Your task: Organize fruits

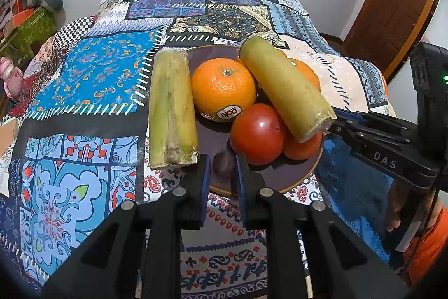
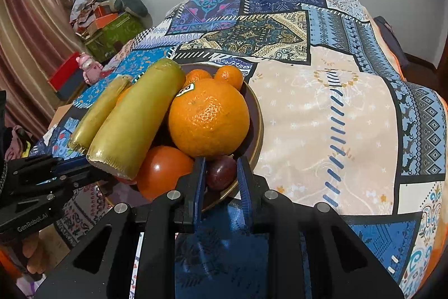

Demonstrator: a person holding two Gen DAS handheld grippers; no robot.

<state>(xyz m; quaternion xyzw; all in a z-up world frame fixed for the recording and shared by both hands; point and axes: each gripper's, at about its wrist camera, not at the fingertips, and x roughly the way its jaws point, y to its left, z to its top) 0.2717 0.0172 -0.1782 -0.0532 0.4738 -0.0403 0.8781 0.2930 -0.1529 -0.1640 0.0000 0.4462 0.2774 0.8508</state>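
Patchwork cloth covers the counter; plate (image 1: pixel 305 175) piled with fruit.
Both grippers' fingers (image 1: pixel 203 181) (image 2: pixel 197 187) clenched empty; open before reaching the plum (image 2: pixel 221 173).

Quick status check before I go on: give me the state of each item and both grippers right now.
Plate: on the tablecloth, loaded with fruit.
Left cane piece: lying on the plate's left edge.
Right cane piece: propped tilted across the fruit.
Stickered orange: in the plate.
Tomato: in the plate.
Dark plum: near the plate's front rim.
Left gripper: shut, empty.
Right gripper: shut, empty.
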